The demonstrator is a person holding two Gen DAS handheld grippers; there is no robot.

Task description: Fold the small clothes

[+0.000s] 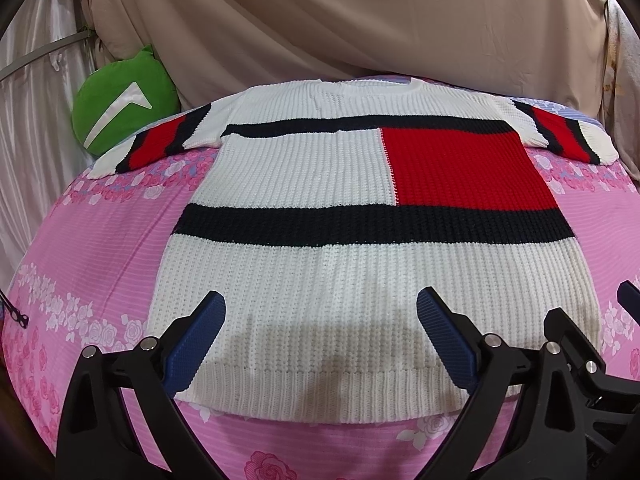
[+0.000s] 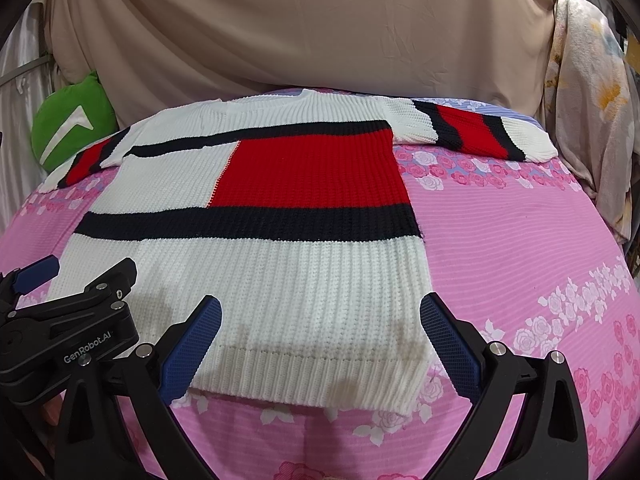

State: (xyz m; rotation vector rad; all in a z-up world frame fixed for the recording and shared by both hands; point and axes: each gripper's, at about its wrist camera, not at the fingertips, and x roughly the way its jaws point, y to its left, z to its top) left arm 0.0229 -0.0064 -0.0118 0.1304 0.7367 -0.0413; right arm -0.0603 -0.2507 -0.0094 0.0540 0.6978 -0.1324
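Flat on the rose-print sheet [image 1: 100, 240], a ribbed knit sweater [image 1: 320, 208]; both grippers' jaws spread wide.

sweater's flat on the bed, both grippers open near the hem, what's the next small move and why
Probably lower both grippers onto the ribbed hem and pinch it. The knit sweater lies spread flat, sleeves out, nothing folded yet. The left gripper and right gripper hang open just above the hem, holding nothing, so gripping that edge looks like the natural start of a fold.
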